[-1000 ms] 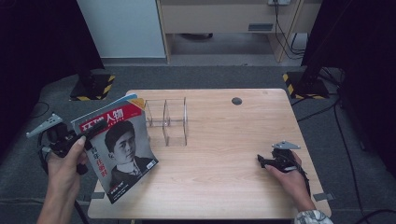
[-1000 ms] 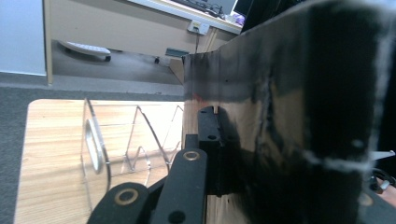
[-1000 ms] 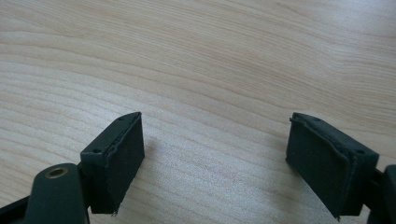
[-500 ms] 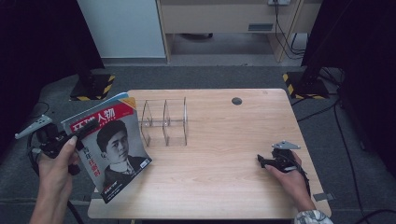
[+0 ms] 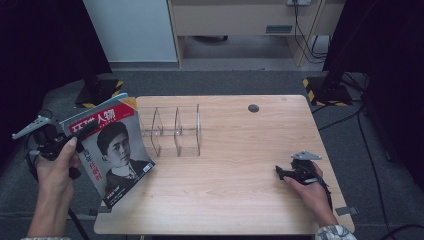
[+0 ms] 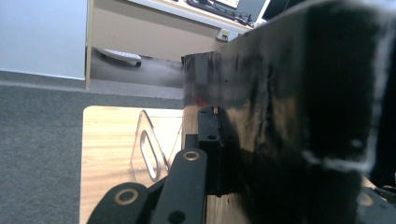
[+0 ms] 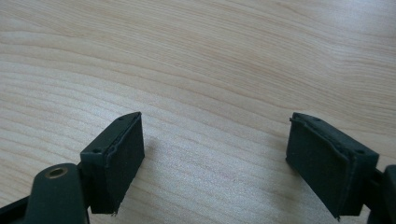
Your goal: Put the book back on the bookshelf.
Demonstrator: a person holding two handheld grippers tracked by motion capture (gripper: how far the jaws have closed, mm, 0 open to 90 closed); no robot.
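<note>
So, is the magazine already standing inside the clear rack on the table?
No, the magazine is held by the left gripper at the table's left edge, beside the clear rack, not in it.

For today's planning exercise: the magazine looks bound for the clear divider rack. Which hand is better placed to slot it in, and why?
Left. The left gripper is shut on the magazine, held beside the clear rack. The right gripper rests open and empty on the table, far from both.

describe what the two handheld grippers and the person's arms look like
Both are black tools. The left gripper carries a grey three-cornered plate at its rear and trails a black cable. The right gripper has the same grey plate on top. Its fingers are flat rectangular black pads on black arms with a brass-coloured rivet. A light patterned sleeve cuff shows on the right arm.
</note>
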